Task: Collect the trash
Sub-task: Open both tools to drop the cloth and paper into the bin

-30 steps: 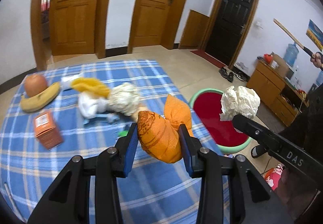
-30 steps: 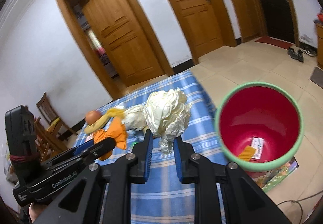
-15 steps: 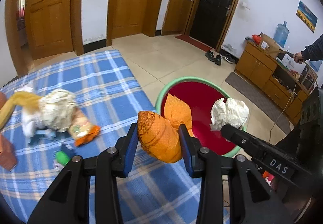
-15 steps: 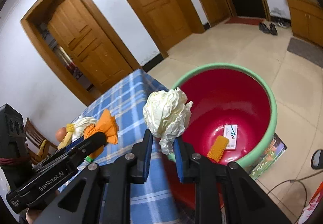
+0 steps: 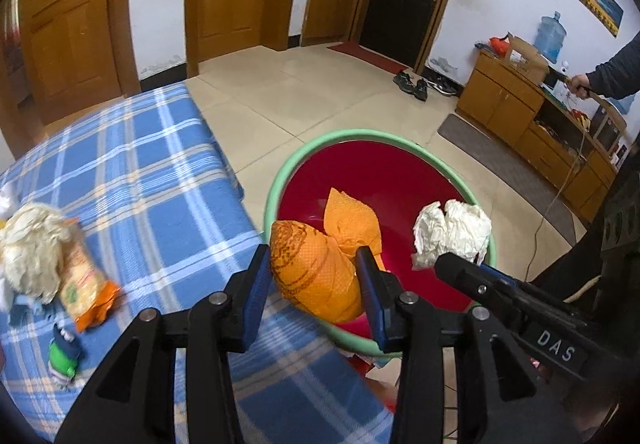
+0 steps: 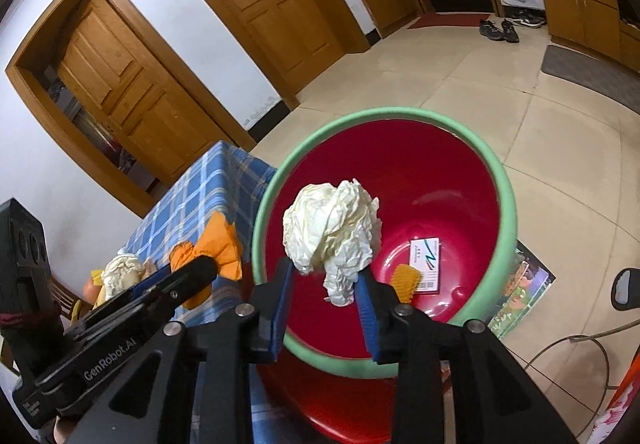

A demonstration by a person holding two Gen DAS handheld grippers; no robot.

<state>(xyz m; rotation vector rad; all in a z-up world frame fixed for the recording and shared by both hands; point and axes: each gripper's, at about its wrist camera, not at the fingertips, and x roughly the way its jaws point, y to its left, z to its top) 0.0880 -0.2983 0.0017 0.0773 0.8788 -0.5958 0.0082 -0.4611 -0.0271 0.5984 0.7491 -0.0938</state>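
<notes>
My left gripper [image 5: 314, 276] is shut on an orange crumpled wrapper [image 5: 316, 272], held at the near rim of the red bin with a green rim [image 5: 304, 156]. My right gripper [image 6: 324, 284] has opened wider; the white crumpled paper ball [image 6: 332, 228] still sits between its jaws, above the bin's opening [image 6: 508, 204]. The paper ball also shows in the left wrist view [image 5: 452, 228]. Inside the bin lie a small white card [image 6: 425, 264] and an orange scrap [image 6: 406, 280].
The blue checked table [image 5: 152, 188] carries a white paper wad [image 5: 32, 244], an orange snack packet [image 5: 84, 284] and a small green item [image 5: 62, 356]. A colourful booklet [image 6: 520, 292] lies on the floor beside the bin. A wooden cabinet [image 5: 520, 112] stands at the right.
Both grippers have swung from over the table to the bin. The right jaws have spread apart around the white paper ball. The left still holds the orange wrapper.
</notes>
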